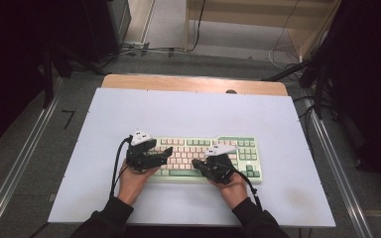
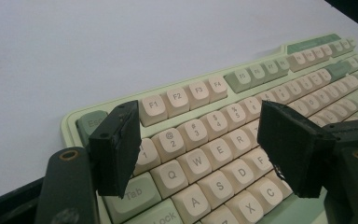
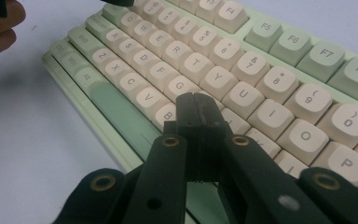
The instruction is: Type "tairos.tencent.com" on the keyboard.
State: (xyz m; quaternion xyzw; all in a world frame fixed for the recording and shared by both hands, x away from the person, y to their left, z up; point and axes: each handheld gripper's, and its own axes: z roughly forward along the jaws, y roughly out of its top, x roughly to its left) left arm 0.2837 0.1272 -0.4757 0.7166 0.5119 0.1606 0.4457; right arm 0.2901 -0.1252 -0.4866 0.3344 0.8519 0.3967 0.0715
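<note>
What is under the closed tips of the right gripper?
The right gripper, shut, is over the keyboard, about where H, J and N would be, beside G and B. The keys directly beneath are covered; contact cannot be told.

Table (image 1: pixel 188 111) with white top over a wooden edge at the far side. Green-and-cream keyboard (image 1: pixel 243 145) lying flat on it, near the front edge, slightly right of centre.

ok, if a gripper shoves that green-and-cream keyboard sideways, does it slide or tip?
The mint-green and cream mechanical keyboard would probably slide, not tip: it lies flat and low on the smooth white tabletop. It looks rigid, so likely no flex. The raised cream keycaps would probably depress or wobble under a push, so pushing on the case edge seems safer.
</note>
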